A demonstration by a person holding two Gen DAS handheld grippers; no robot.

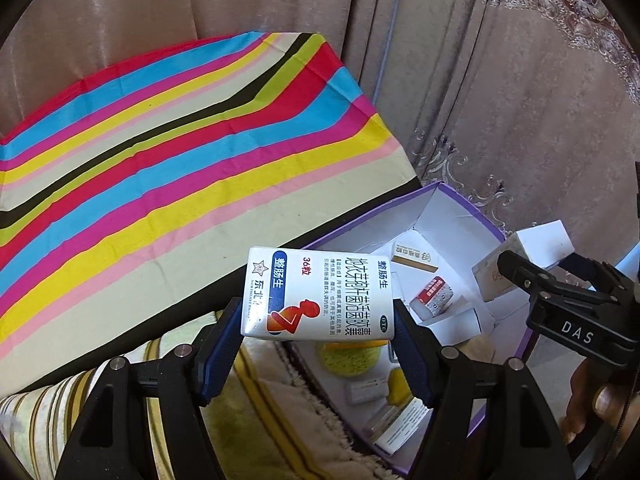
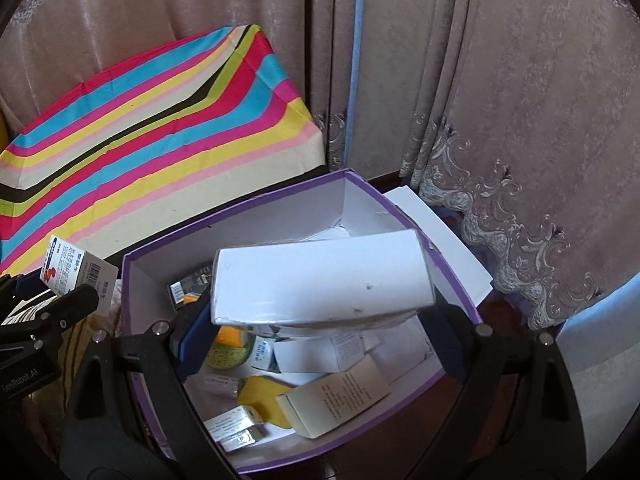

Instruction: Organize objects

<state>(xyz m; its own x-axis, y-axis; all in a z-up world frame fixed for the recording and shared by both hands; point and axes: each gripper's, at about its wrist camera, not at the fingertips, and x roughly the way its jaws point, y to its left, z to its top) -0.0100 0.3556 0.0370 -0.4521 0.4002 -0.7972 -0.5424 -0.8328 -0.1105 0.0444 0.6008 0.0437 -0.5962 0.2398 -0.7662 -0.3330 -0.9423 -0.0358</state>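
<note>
Two boxes held, one per gripper, both over or beside the purple-rimmed storage box (image 2: 280, 208). Left gripper (image 1: 318, 312): jaws closed on the short sides of a white medicine carton (image 1: 316, 294), printed face up, red crouching figure and blue label visible. In the left wrist view the carton sits at centre, hanging over the near-left rim of the storage box (image 1: 400, 206); the box interior spreads from 3 to 5 o'clock of it. Right gripper (image 2: 320, 312): jaws spread wide and clamped on the ends of a long plain white box (image 2: 324, 280), slightly tilted, held above the middle of the storage box. In the left wrist view the same white box (image 1: 540, 240) and the right gripper (image 1: 532, 276) show at 3 o'clock; in the right wrist view the left gripper (image 2: 60, 300) and its carton (image 2: 76, 268) show at 9 o'clock, just outside the left wall.

Inside the storage box, loose jumble: a tan-and-white carton (image 2: 340, 404) lying at 6 o'clock, a yellow sponge (image 2: 260, 396) beside it, a silver packet (image 2: 236, 428), a dark packet (image 2: 192, 284) at the far-left wall, several small white cartons.

Surroundings: striped cloth (image 1: 180, 152), many colours, over a raised surface from 9 to 12 o'clock. Pinkish-brown embroidered curtain (image 2: 520, 100) behind, 12 to 3 o'clock. Striped plush fabric (image 1: 260, 420) beneath the left gripper.
</note>
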